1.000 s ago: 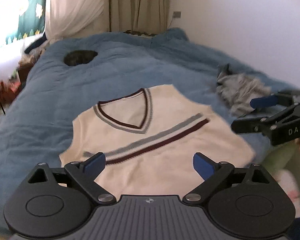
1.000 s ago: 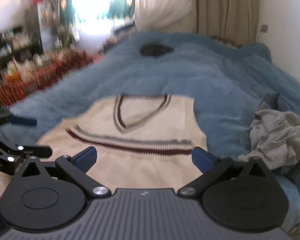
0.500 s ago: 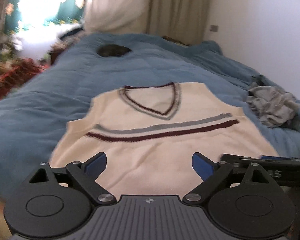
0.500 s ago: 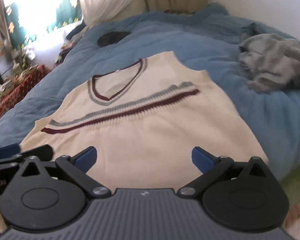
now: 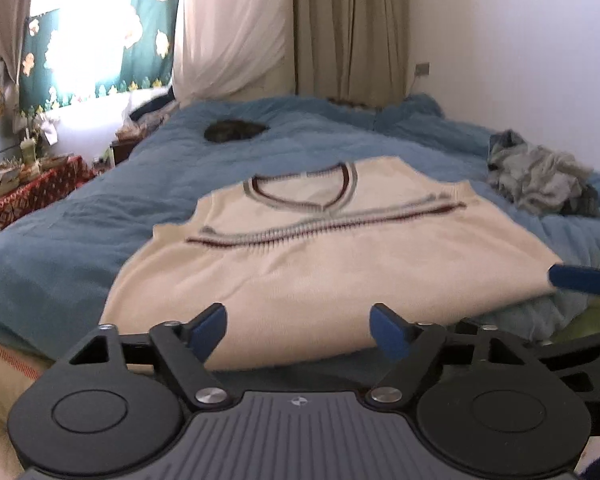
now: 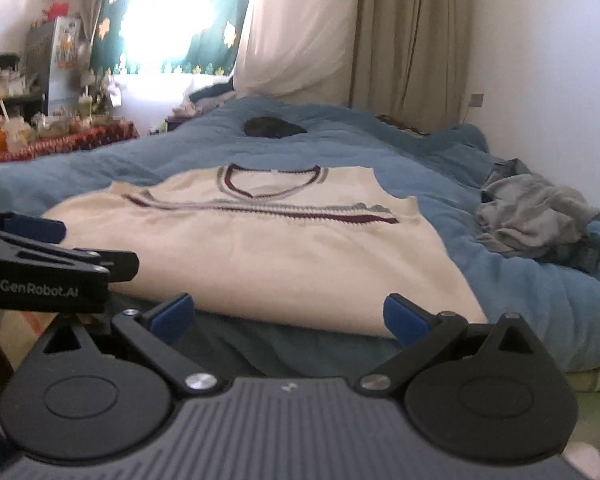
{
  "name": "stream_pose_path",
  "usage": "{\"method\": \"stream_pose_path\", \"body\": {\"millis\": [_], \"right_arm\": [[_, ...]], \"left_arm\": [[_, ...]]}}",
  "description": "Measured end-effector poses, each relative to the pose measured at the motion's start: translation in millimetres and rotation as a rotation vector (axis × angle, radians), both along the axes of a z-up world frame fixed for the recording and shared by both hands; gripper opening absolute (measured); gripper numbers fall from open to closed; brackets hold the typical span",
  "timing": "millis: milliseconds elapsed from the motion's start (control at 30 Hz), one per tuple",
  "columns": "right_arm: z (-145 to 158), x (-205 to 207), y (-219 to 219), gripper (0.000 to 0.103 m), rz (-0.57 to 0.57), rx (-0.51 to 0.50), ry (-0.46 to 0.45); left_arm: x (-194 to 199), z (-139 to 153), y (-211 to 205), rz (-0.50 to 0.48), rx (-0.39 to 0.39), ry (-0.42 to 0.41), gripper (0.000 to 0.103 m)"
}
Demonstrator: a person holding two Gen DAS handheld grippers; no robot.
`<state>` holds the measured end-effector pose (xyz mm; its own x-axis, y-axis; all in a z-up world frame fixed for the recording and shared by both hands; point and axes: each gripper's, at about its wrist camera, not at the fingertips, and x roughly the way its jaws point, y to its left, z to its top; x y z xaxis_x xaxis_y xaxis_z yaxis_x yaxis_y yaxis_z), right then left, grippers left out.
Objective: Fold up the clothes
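A cream knit vest [image 5: 324, 256] [image 6: 268, 248] with a V-neck and grey and maroon stripes lies flat on the blue duvet [image 5: 60, 248], collar away from me. My left gripper [image 5: 298, 330] hovers low at the left part of the near hem; its jaws are closing, and the pads stand apart over the cloth without pressing it. My right gripper [image 6: 288, 316] stands open at the hem's right part, nothing gripped. In the left wrist view a blue fingertip [image 5: 580, 278] of the right one shows by the vest's right corner.
A crumpled grey pile of clothes [image 5: 540, 184] [image 6: 532, 216] lies right of the vest near the wall. A dark round thing [image 5: 234, 132] rests far up the bed. A cluttered side table with a red patterned cloth [image 6: 60, 140] stands on the left.
Both grippers came down and closer to the vest's near hem, so the vest now looks flatter and nearer. The left jaws have narrowed a little.
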<state>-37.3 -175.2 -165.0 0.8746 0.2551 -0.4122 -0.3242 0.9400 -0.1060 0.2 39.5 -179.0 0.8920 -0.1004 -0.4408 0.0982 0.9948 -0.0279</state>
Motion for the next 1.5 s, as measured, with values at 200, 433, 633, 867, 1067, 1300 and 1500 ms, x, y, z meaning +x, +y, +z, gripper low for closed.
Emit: {"method": "stream_pose_path", "body": {"millis": [200,433,633,867,1067,1300,1500], "right_arm": [[6,10,11,0.069,0.083,0.043,-0.021],[3,34,13,0.052,0.04,0.108,-0.096],[-28,55,12,0.051,0.017,0.105,-0.063],[-54,40,19,0.059,0.043,0.003,-0.11],[-50,29,11,0.066,0.051,0.024,-0.066],[-49,31,11,0.067,0.055,0.014,-0.009],[-49,34,14,0.069,0.06,-0.022,0.043]], "left_arm": [[2,6,2,-0.026,-0.034,-0.065,0.058],[28,0,-1,-0.004,-0.034,-0.138,0.035],[40,-28,-3,-0.014,-0.04,-0.067,0.033],[26,-42,-15,-0.017,0.072,-0.076,0.045],[20,-40,-9,-0.003,0.063,-0.026,0.056],[19,-42,-8,-0.025,0.054,0.043,0.059],[22,-45,-14,-0.025,0.082,0.078,0.061]]}}
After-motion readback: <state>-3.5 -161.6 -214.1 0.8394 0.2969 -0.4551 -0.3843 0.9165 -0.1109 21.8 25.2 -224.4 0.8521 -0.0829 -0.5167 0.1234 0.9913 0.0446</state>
